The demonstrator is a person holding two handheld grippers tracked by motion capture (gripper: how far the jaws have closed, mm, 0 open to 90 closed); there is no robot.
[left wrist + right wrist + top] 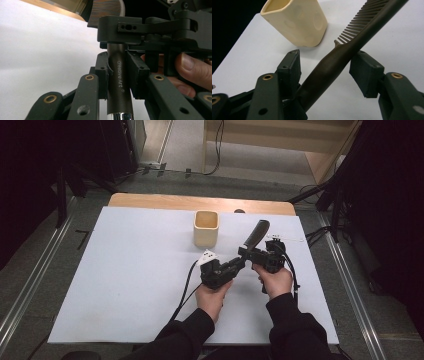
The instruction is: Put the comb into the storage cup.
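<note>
A white-topped wooden table (150, 270) stands on grey floor (30, 270) amid dark surroundings.

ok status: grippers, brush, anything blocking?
Left gripper clamped on the brush handle. Right gripper jaws around the handle, a gap at one pad. Cup beyond, apart.

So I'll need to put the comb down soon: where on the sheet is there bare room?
The white sheet is bare all along its left side, from the cream cup out to the left edge. A narrower strip lies free at the right edge. It is crowded mid-right, where the left gripper and right gripper meet on the comb beside the cup.
</note>
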